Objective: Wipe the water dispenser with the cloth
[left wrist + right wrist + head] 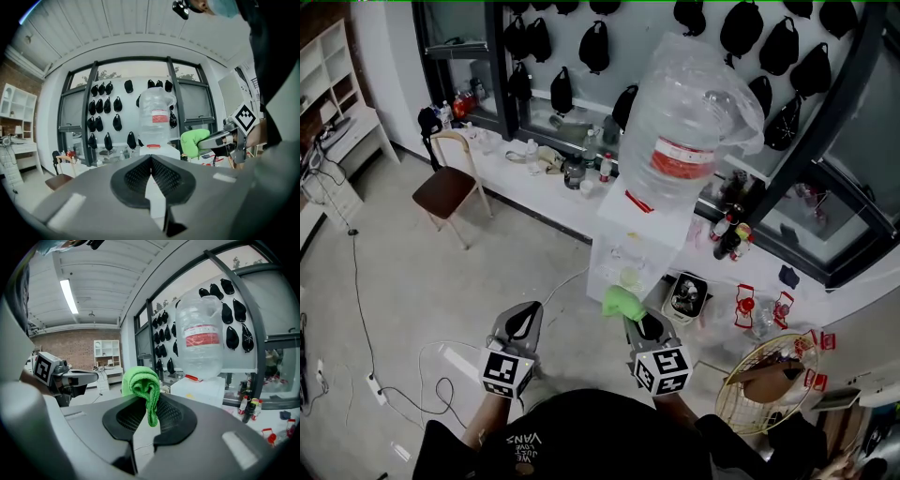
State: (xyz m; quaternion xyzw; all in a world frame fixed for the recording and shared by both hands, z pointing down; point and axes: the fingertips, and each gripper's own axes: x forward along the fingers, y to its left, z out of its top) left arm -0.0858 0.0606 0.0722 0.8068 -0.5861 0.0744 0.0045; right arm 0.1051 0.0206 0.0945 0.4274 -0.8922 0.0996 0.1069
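Observation:
A white water dispenser [639, 246] stands ahead with a large clear bottle [689, 122] with a red label on top; it also shows in the left gripper view [158, 151] and right gripper view [206, 386]. A bright green cloth [623, 301] is pinched in my right gripper [636, 320], shut on it, a short way in front of the dispenser. The cloth [143, 387] bulges above the jaws in the right gripper view. My left gripper [525, 321] hangs to the left, shut and holding nothing, its tips [151, 159] meeting.
A wooden chair [450, 184] stands at the left. A low white ledge [525, 183] with bottles runs under the window. Black bags [595, 42] hang on the wall. A wire basket [764, 380] and red-capped bottles [731, 234] sit right. Cables [366, 328] trail on the floor.

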